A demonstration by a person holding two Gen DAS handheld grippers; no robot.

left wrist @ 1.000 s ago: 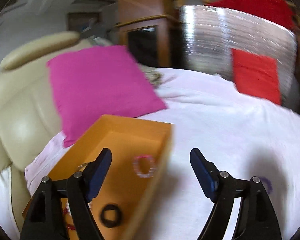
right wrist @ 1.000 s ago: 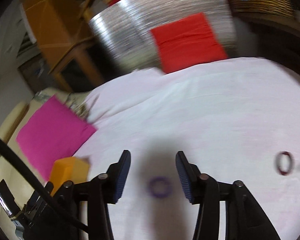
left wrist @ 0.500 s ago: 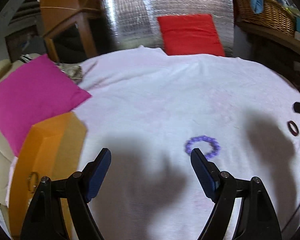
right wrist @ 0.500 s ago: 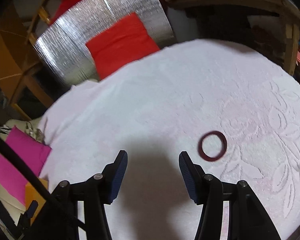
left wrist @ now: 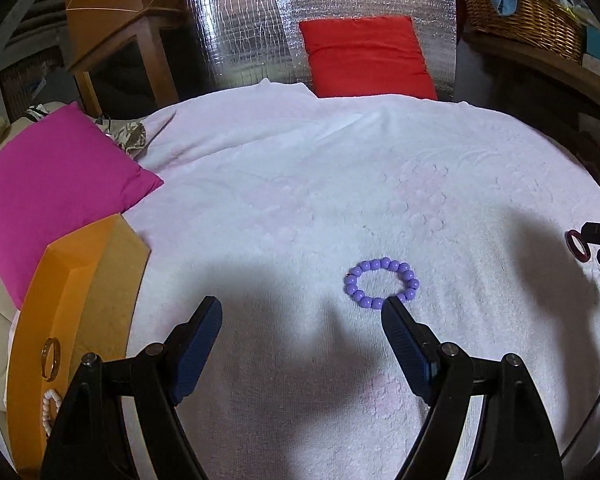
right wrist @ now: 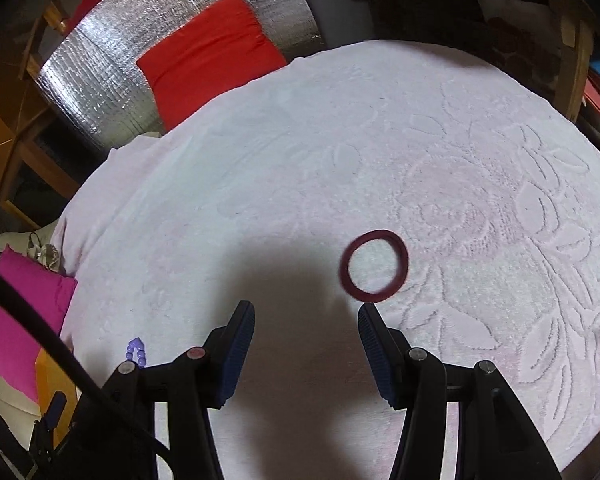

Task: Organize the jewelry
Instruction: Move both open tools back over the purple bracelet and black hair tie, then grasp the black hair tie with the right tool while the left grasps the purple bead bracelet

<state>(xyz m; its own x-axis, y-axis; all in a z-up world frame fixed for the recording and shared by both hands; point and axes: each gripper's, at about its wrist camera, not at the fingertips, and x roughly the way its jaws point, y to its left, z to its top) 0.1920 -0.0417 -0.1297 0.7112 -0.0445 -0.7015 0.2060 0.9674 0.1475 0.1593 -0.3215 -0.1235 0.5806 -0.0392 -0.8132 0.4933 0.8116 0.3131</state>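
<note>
A purple bead bracelet lies on the white cloth, just ahead of my left gripper's right fingertip. My left gripper is open and empty above the cloth. A dark red bangle lies on the cloth just ahead of my right gripper's right fingertip; it also shows at the right edge of the left wrist view. My right gripper is open and empty. An orange box at the left holds a gold ring and a pale bead bracelet.
A magenta pillow lies left of the cloth beside the box. A red cushion leans on a silver foil panel at the back. A wicker basket sits on a shelf at the back right.
My left gripper swung right from over the orange box to the purple bracelet. My right gripper moved right from the purple bracelet to the dark red bangle. Both stayed open.
</note>
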